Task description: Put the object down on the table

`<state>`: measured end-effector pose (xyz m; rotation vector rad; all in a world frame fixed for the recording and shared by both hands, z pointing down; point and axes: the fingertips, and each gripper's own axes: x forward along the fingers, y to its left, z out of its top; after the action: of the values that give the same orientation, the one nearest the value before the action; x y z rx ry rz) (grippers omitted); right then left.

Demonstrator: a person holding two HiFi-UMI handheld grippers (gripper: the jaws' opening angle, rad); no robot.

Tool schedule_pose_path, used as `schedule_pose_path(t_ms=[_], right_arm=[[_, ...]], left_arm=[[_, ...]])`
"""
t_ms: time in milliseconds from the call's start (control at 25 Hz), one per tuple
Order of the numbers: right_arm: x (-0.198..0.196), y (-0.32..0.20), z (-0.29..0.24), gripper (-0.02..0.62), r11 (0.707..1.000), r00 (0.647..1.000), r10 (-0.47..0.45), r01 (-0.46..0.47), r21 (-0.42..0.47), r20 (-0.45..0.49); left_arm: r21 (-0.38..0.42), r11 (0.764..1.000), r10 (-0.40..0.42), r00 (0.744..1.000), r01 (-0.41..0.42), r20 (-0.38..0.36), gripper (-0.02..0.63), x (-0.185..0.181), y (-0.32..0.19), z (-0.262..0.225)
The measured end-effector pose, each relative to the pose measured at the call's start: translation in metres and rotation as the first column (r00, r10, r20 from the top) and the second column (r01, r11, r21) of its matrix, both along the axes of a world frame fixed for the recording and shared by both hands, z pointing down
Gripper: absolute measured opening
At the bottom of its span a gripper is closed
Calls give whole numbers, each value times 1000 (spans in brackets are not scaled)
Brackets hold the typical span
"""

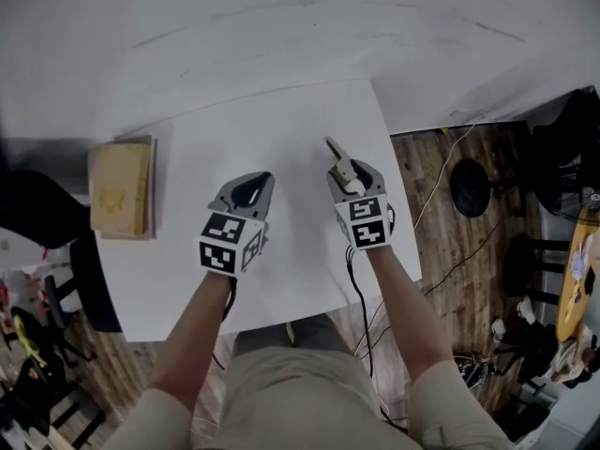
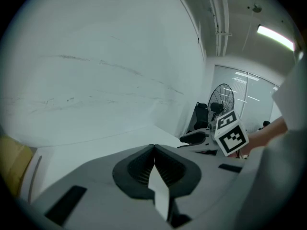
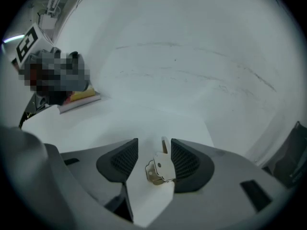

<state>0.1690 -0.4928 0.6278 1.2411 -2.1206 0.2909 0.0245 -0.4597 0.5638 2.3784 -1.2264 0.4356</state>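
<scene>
R tongs (image 3: 153, 143) spread; small metal piece (image 3: 160, 169) seen loose against one pad. L tongs (image 2: 154, 147) shut, empty. Risk: piece slid out early, bounced off table (image 1: 281, 129).

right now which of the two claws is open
The right claw: its jaws stand apart, with a small metal piece between them. The left claw has its jaws pressed together, nothing between.

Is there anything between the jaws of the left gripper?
No, in the left gripper view the jaws of the left gripper meet tip to tip with nothing between them.
</scene>
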Motion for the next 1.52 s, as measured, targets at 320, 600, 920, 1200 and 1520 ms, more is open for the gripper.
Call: schedule_pose_path(t_ms=[320,600,920,1200,1520], right_arm=[[2,21,-104,135,992,991,0,-17,123,135],[-1,54,-202,78,969,968,-47,-16,248,248],[6,103,-266,51,950,941,-102,-4,314,322],[14,138,-290,27,948,920,-100,-27,317,378],[8,174,-308,21,945,914,-147,18,325,377]], left_arm=[[123,992,-1,1000,2,-3,21,-7,11,-75],[231,972,23,999,-30,35,21,-8,32,-135],[310,950,43,999,-46,15,21,-5,69,-190],[346,936,72,997,-63,-12,21,-2,103,-223],[339,939,77,996,-59,-40,21,-1,131,-232]])
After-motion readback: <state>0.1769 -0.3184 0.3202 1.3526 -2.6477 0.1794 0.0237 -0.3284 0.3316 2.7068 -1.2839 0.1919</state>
